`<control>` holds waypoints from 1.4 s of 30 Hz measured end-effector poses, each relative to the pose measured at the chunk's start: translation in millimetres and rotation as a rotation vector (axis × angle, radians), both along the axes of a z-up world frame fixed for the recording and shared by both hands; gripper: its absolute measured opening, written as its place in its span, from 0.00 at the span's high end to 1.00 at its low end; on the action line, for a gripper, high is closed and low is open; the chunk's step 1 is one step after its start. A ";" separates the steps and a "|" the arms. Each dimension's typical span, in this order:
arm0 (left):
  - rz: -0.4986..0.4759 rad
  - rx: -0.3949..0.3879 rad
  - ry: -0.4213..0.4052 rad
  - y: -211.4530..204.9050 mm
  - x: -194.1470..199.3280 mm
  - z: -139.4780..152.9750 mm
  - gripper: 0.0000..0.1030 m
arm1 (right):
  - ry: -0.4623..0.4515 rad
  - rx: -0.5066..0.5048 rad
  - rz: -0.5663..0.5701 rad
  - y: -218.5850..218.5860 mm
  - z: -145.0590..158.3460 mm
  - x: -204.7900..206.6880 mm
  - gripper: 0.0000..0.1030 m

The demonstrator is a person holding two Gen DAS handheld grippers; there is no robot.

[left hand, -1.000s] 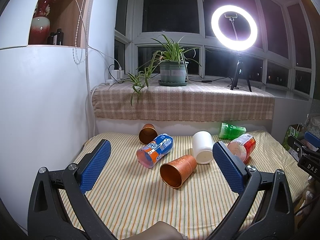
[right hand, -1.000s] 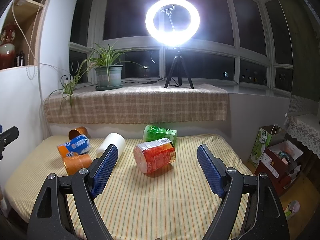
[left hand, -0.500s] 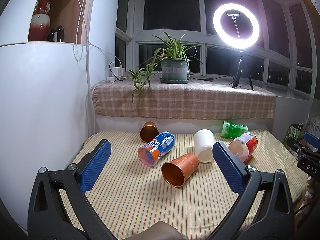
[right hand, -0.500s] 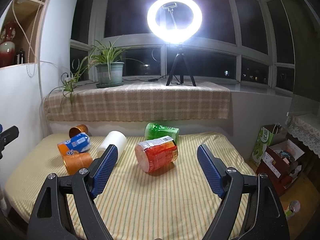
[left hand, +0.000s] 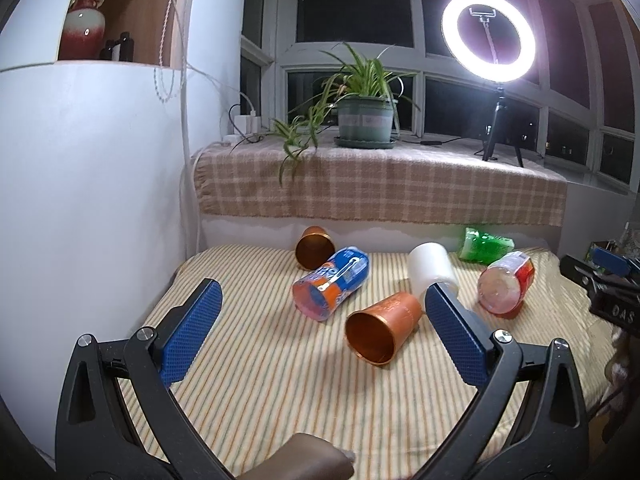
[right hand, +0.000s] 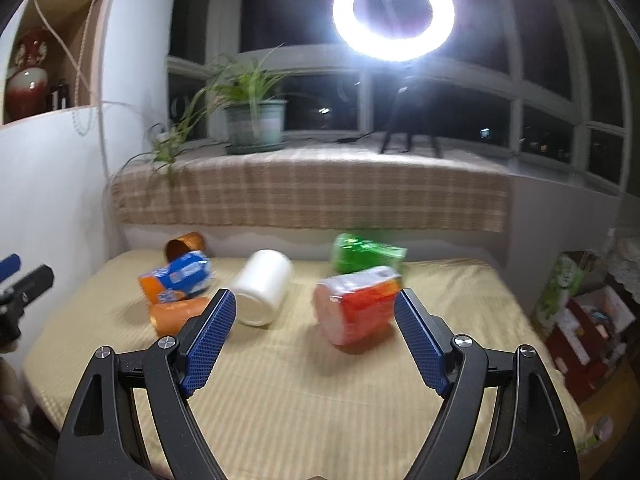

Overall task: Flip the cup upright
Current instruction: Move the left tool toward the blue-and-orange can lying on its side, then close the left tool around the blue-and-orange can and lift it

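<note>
Several cups lie on their sides on a striped cloth. In the left wrist view: a copper cup (left hand: pixel 382 330) with its mouth toward me, a blue-orange cup (left hand: pixel 330 282), a second copper cup (left hand: pixel 315 247) at the back, a white cup (left hand: pixel 432 270), a red cup (left hand: pixel 506 288) and a green cup (left hand: pixel 484 245). My left gripper (left hand: pixel 320 328) is open and empty, above the cloth in front of the near copper cup. My right gripper (right hand: pixel 316 330) is open and empty; the red cup (right hand: pixel 356 306) lies just beyond its fingers, with the white cup (right hand: pixel 264 286) to the left.
A checked cloth covers the windowsill (left hand: pixel 380 188) behind, with a potted plant (left hand: pixel 364 120) and a ring light (left hand: pixel 488 38). A white cabinet (left hand: pixel 80 184) stands at the left. Boxes (right hand: pixel 588 320) sit on the floor to the right of the bed.
Both grippers have moved forward toward the cups, the right one faster, with blur. The cups appear larger and nearer. Both grippers stay open.
</note>
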State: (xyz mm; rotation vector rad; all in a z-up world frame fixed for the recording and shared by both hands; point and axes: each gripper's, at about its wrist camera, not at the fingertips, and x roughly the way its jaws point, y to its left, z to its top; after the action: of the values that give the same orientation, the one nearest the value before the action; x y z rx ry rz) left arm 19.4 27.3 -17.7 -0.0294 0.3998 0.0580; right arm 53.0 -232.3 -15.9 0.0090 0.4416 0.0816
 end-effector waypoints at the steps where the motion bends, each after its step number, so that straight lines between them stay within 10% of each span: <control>1: 0.005 0.000 0.005 2.6 1.0 -1.1 0.00 | 0.017 0.008 0.020 4.0 0.3 7.4 0.21; 14: -0.113 0.017 0.141 37.9 48.8 -8.7 0.00 | 0.175 0.053 0.203 51.5 -10.8 85.6 0.21; 27: -0.394 -0.024 0.467 29.3 204.7 -34.6 0.09 | 0.197 0.074 0.148 24.6 -19.9 84.9 0.21; 42: -0.462 0.085 0.716 2.2 291.1 -87.0 0.19 | 0.227 0.145 0.036 -23.7 -36.7 79.7 0.21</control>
State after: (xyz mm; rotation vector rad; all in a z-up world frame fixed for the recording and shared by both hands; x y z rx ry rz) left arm 310.5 29.5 -104.7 0.1726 1.1090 -0.3816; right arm 132.6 -256.0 -52.6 0.1545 0.6620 0.1493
